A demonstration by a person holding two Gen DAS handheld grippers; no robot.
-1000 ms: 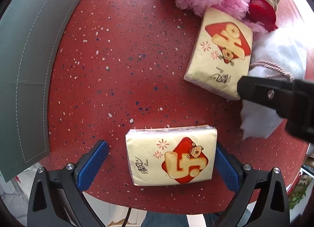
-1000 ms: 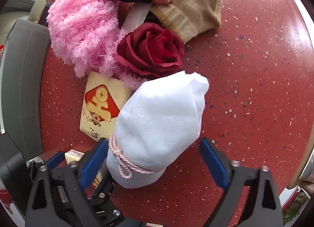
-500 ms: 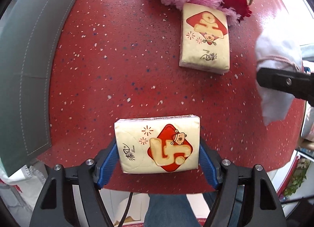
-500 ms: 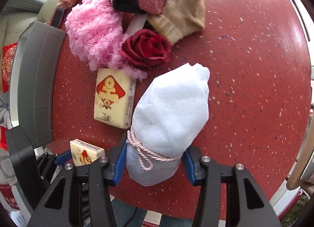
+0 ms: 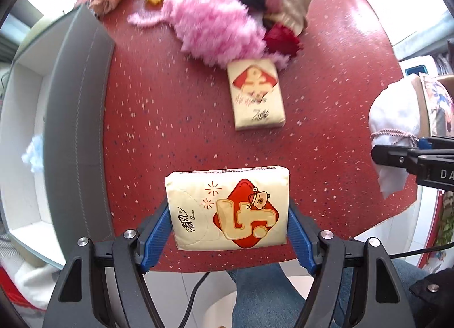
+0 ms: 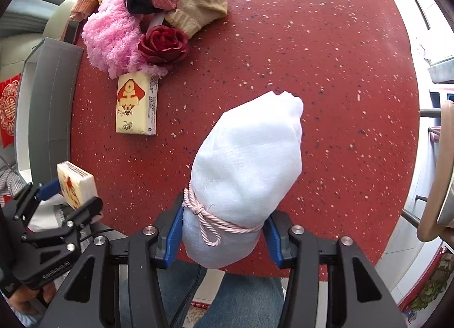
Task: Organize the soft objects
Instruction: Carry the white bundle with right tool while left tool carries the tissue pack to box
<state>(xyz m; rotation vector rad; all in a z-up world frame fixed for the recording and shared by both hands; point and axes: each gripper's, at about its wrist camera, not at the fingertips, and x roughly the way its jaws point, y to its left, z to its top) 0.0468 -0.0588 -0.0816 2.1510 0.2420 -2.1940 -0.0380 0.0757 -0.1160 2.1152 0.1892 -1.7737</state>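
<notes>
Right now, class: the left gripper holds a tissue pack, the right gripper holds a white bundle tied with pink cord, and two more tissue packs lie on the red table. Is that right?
Not quite. Only one more tissue pack lies on the red table, as the right wrist view shows. The left gripper does hold a tissue pack, and the right gripper holds the white bundle tied with pink cord.

The tissue pack (image 5: 227,209) at six o'clock in the left wrist view carries a red diamond with a large cream character and a small bear, two Chinese brand characters at its left end, and a small script word that looks like "Breeze". The second tissue pack (image 5: 256,94) near twelve o'clock shows the same kind of red diamond; its print is blurred. At three o'clock the right gripper (image 5: 420,155) body shows white letters "DA", cut off by the edge. In the right wrist view, at eight o'clock, the left gripper (image 6: 65,194) body bears small white lettering, too small to read surely.
</notes>
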